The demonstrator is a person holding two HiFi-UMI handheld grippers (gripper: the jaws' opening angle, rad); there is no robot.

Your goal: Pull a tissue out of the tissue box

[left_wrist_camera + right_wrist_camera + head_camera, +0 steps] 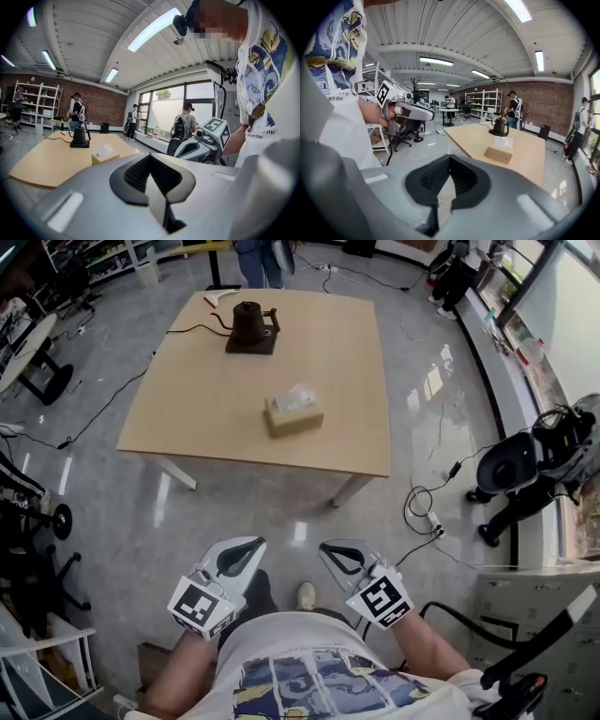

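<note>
A tan tissue box (293,416) stands near the middle of the wooden table (206,409), with a white tissue (296,397) sticking out of its top. Both grippers are held close to the person's body, over the floor and well short of the table's near edge. My left gripper (246,545) is shut with nothing in it, and so is my right gripper (336,547). In the left gripper view the box (104,157) lies far ahead of the jaws (150,159). The right gripper view shows the box (498,153) beyond its own jaws (449,161).
A dark kettle (249,324) on a base stands at the table's far side, its cable trailing left. Cables (427,512) and a black machine (525,460) lie on the floor at right. A black chair (37,559) and a white rack (37,662) stand at left. People stand beyond the table.
</note>
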